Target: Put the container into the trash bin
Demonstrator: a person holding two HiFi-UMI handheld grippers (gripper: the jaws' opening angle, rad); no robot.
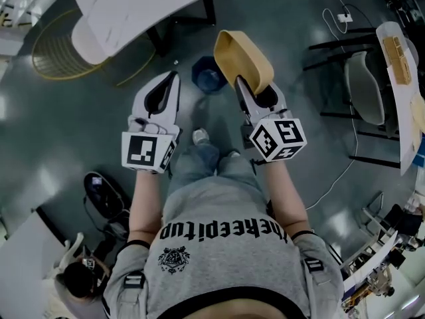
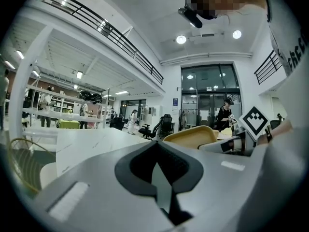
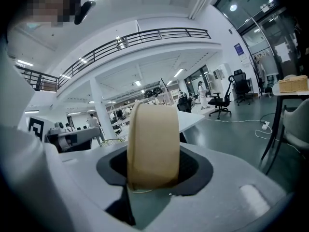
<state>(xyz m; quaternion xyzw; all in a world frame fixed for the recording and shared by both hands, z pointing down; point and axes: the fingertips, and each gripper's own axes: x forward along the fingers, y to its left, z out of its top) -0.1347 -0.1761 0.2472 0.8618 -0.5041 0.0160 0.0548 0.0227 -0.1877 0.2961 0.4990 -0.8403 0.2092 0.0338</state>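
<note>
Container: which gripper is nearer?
Right. The right gripper is shut on the container, which sticks out past its jaws. The left gripper holds nothing and sits apart, to the container's left in the head view.

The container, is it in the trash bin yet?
Not yet. The right gripper holds the container up, outside the blue trash bin.

container [image 1: 243, 57]: tan, on edge, in right hand-held gripper [image 1: 256, 90] | trash bin [image 1: 208, 76]: dark blue, on floor nearby
</note>
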